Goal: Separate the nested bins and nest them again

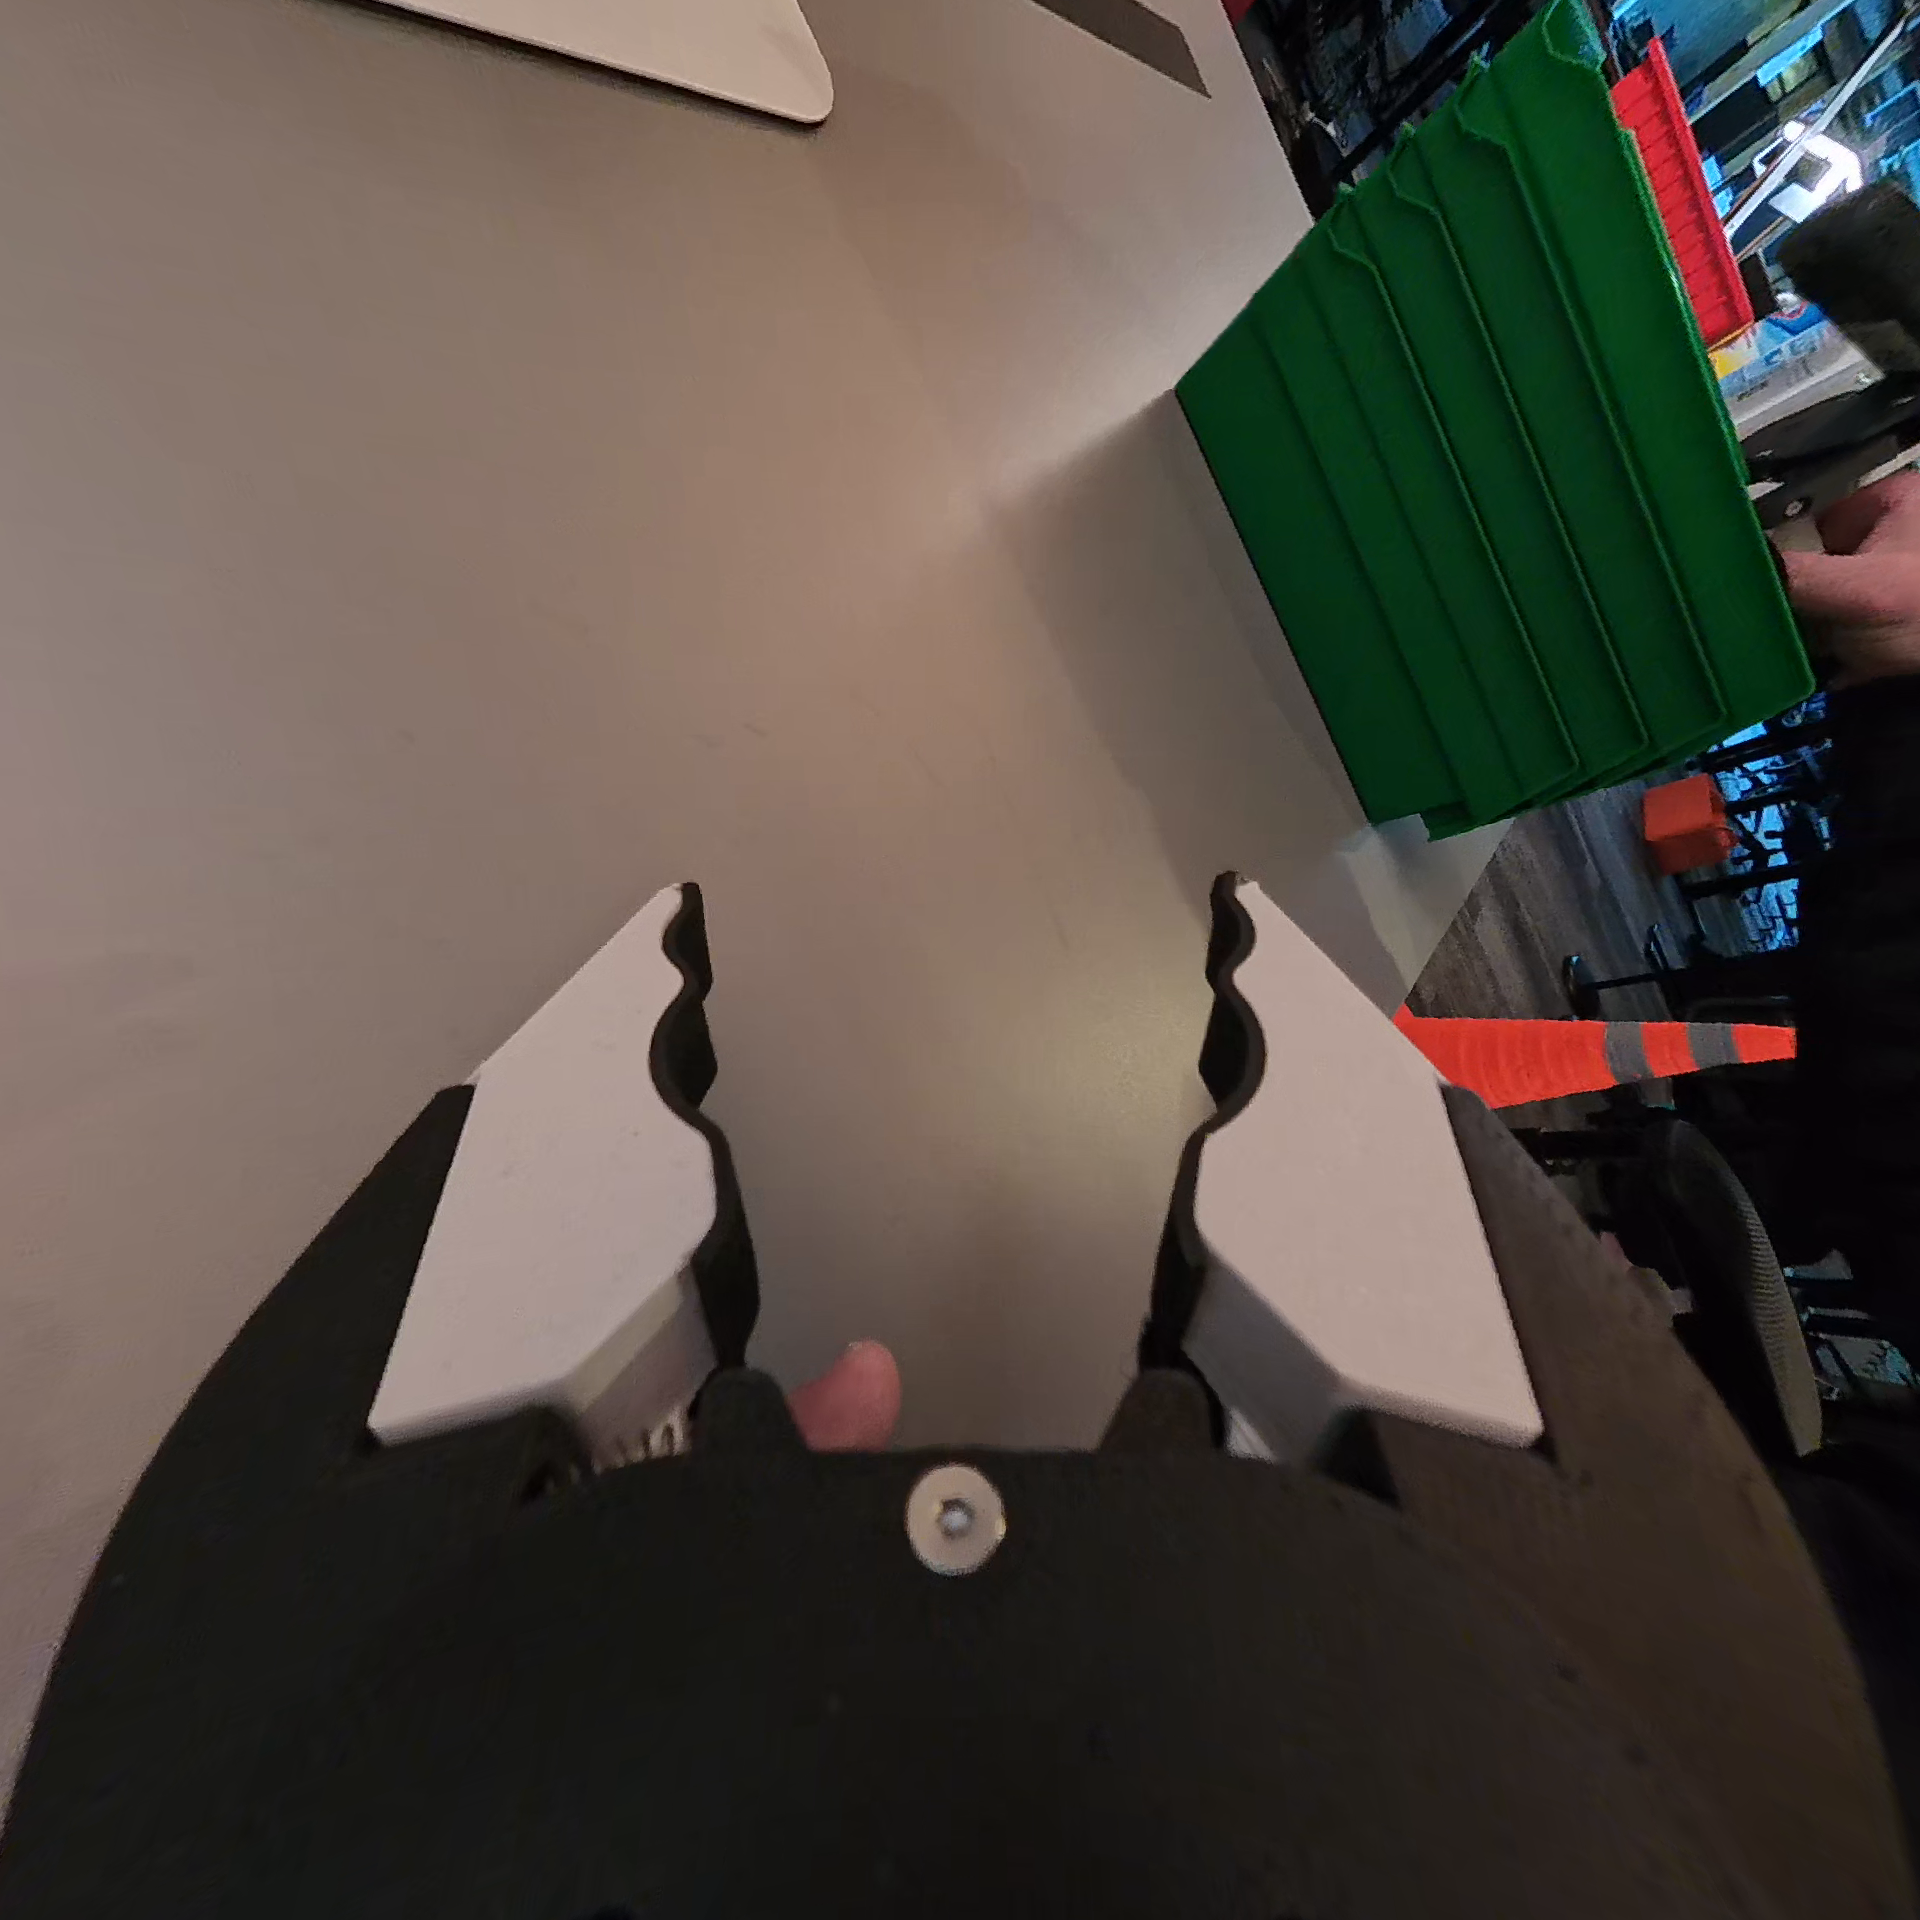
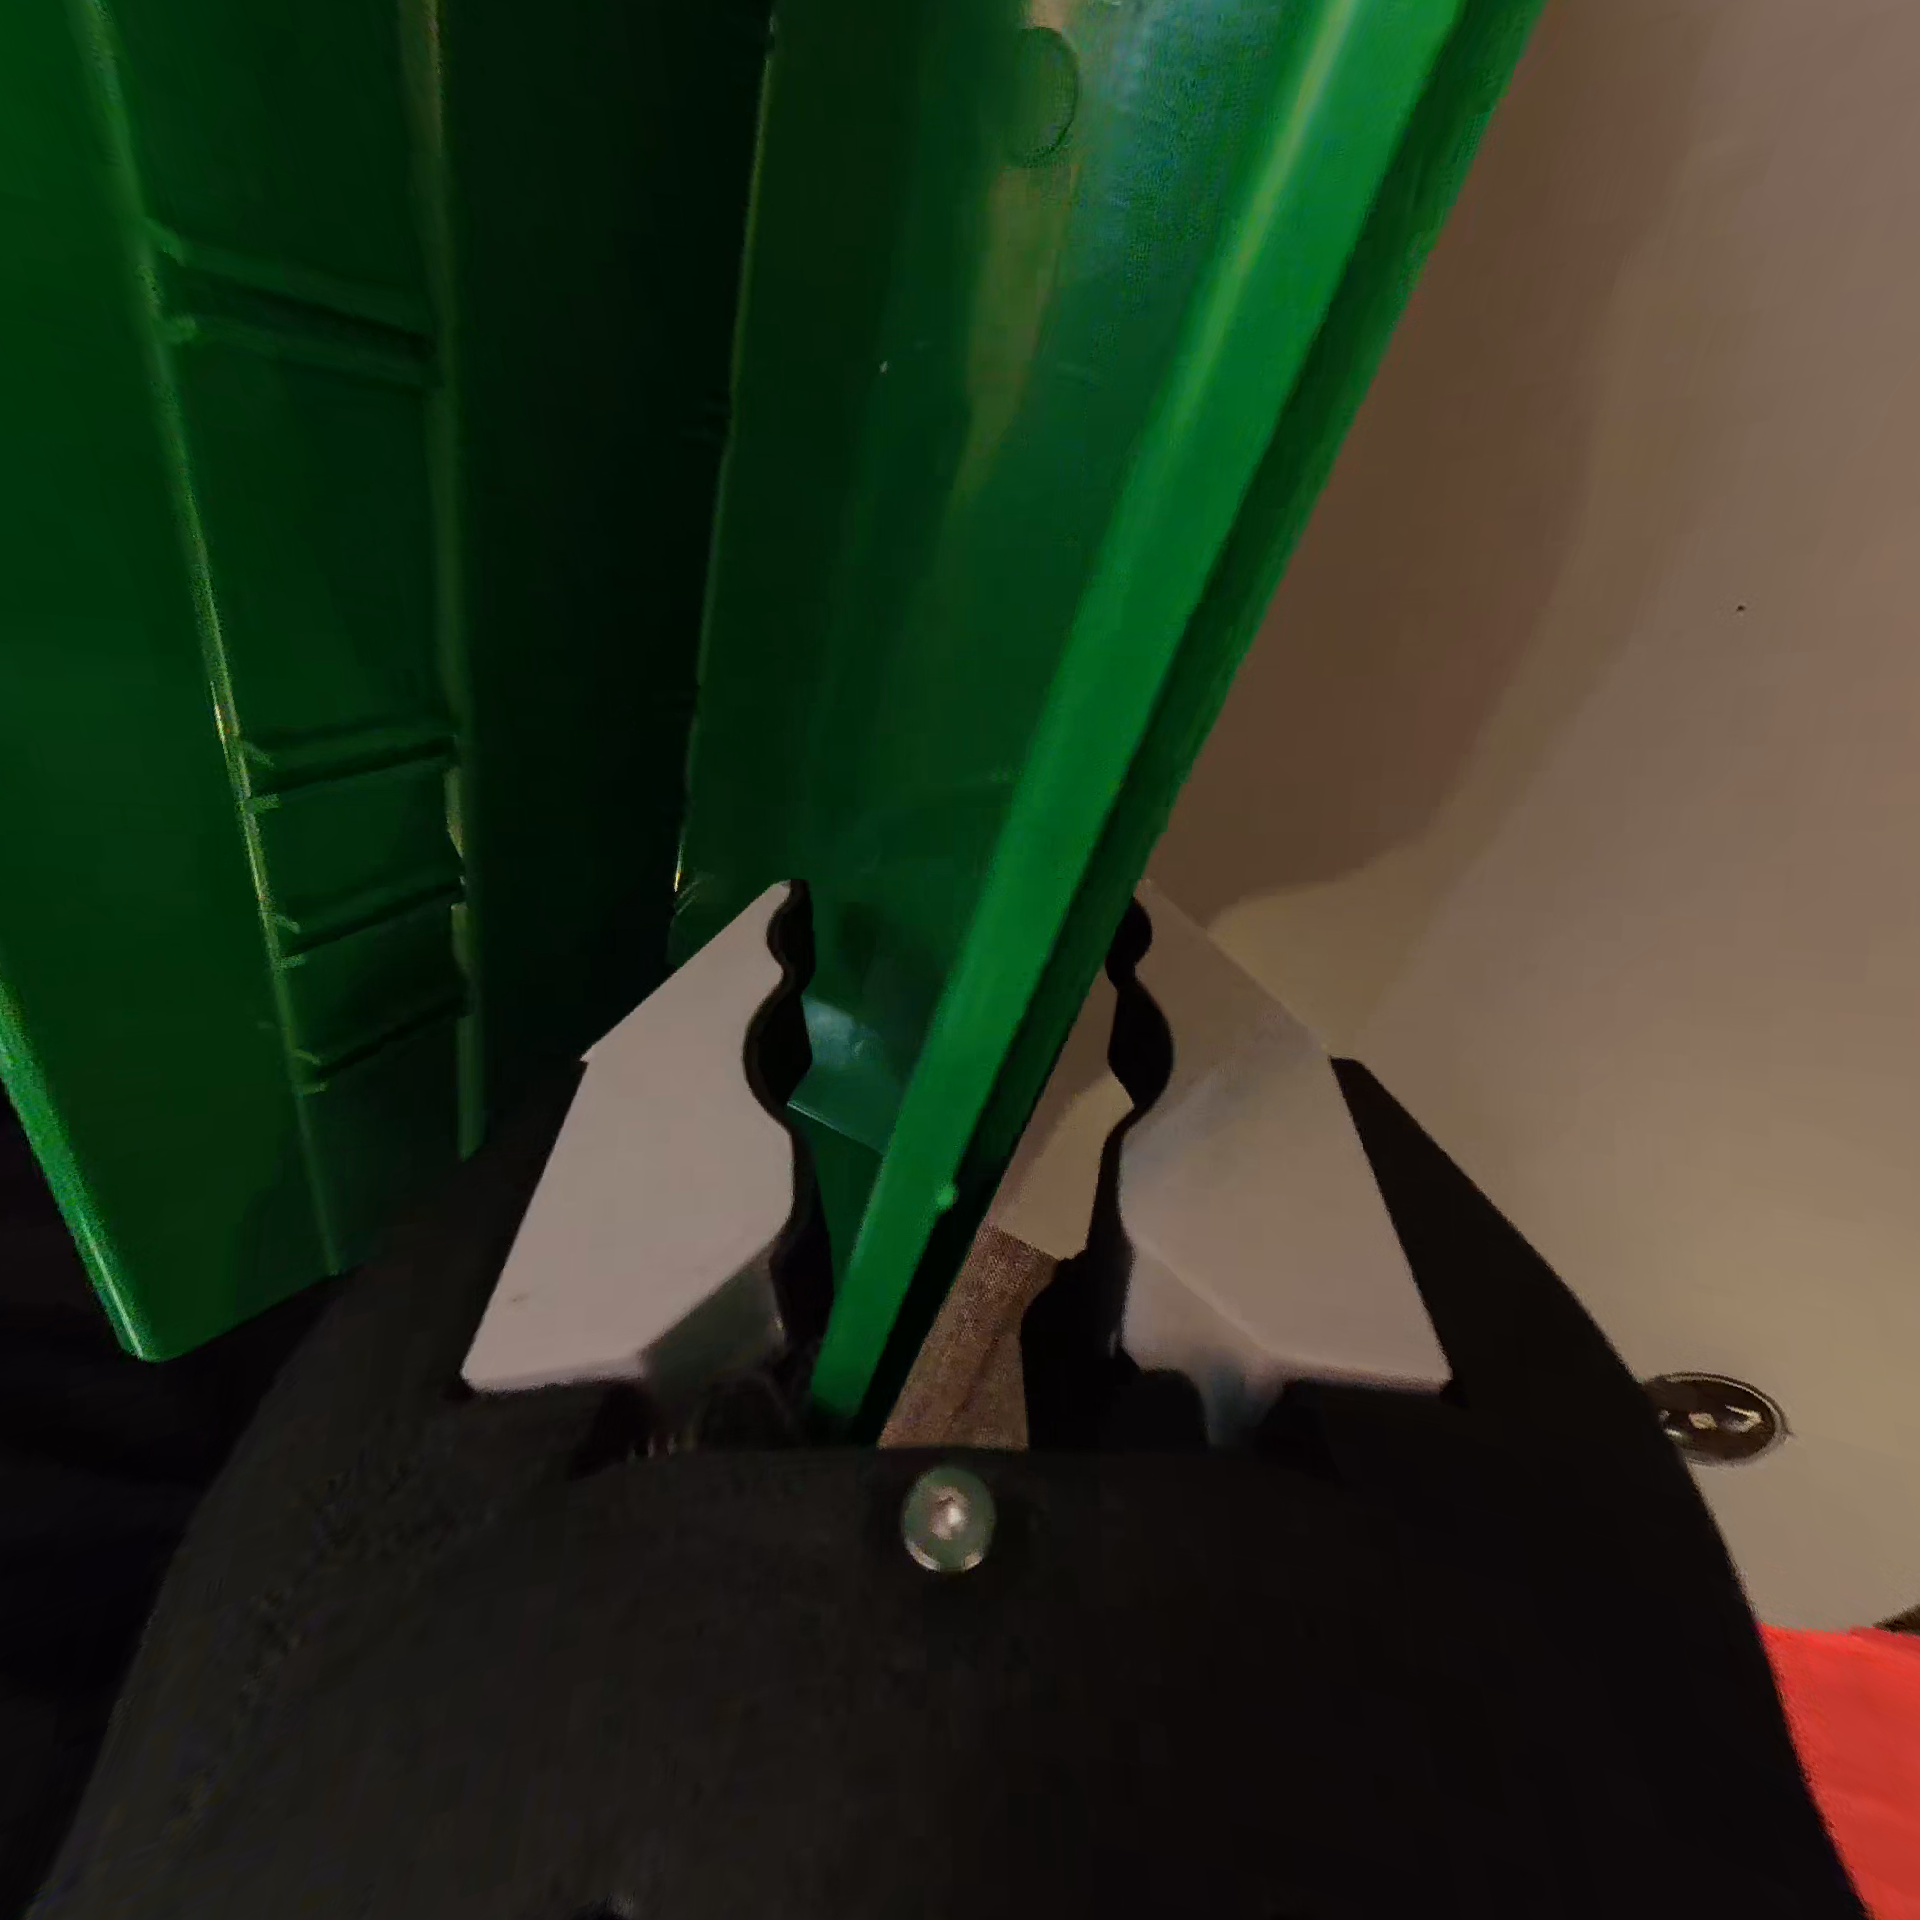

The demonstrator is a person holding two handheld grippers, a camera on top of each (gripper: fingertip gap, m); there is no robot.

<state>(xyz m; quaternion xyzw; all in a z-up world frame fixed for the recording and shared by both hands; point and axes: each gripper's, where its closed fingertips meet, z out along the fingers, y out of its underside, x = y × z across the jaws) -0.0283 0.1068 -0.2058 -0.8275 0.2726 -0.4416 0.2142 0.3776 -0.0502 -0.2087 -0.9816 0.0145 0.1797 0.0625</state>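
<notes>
Straddling green bin wall [image 2: 1049, 727] with my right gripper [image 2: 961, 904], jaws not clearly clamped. Left gripper [image 1: 961, 904] wide, empty over table [image 1: 520, 520]. Separation starting; next, squeeze, lift.

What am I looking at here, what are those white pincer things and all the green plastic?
Each picture comes from a camera mounted on a hand-held gripper, looking along its two white fingers. A person holds one in each hand. In the left view, the left gripper is open and empty above a pale table, with a stack of green bins nested together near the table's edge. In the right view, the right gripper straddles the wall of a green bin; whether it pinches it is unclear.
</notes>
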